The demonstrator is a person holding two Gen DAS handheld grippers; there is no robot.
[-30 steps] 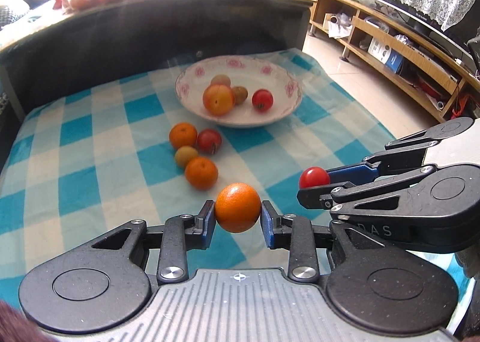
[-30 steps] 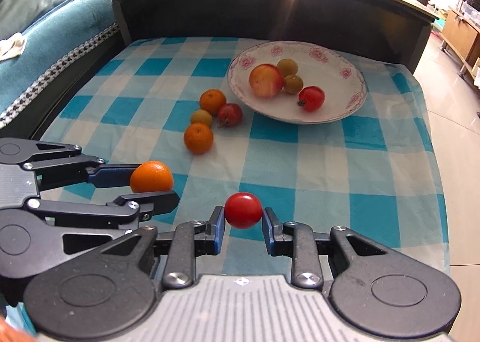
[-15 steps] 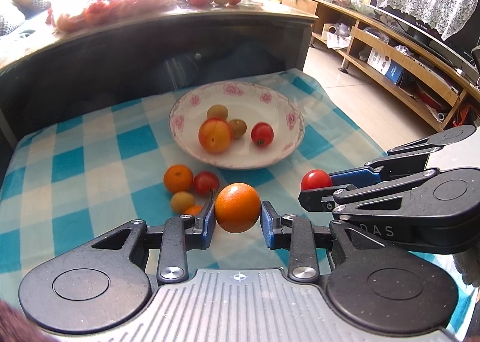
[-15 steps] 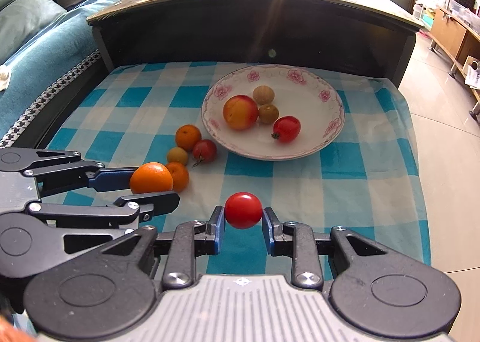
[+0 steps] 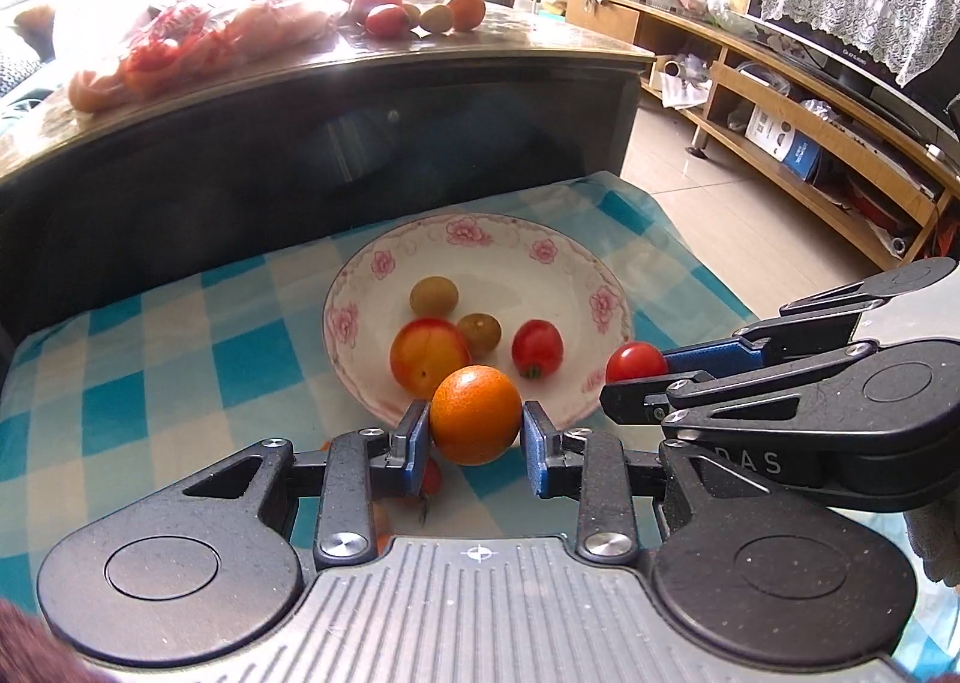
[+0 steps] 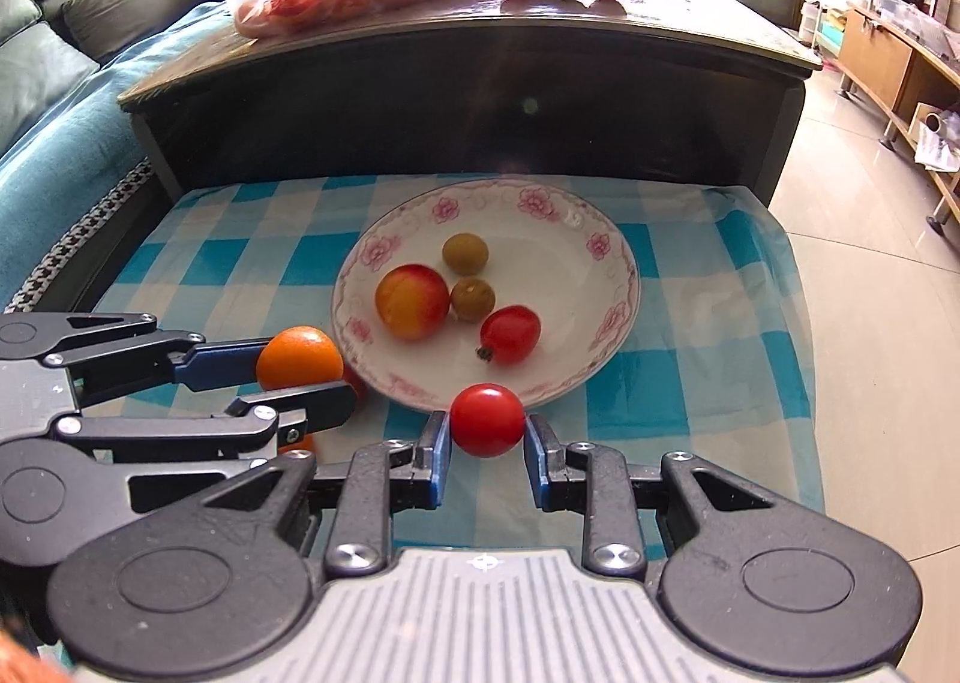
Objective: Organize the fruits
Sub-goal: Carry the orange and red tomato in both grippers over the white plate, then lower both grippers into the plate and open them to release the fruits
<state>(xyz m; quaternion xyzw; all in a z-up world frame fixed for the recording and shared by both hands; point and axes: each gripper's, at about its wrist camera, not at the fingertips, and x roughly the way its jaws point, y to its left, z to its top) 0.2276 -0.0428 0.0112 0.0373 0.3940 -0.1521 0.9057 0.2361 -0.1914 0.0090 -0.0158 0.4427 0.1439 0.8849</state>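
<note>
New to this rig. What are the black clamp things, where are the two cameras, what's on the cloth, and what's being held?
No robot arm here: a person holds a two-finger clamp in each hand. Each picture comes from a fisheye camera on one clamp, looking forward along its fingers.

In the left wrist view, the left gripper is shut on a round orange citrus fruit. In the right wrist view, the right gripper is shut on a small red cherry tomato.

Ahead, on the blue-and-white checked cloth, a white plate with pink flowers holds a red-yellow peach-like fruit, two small greenish-brown fruits and a red oval tomato.
</note>
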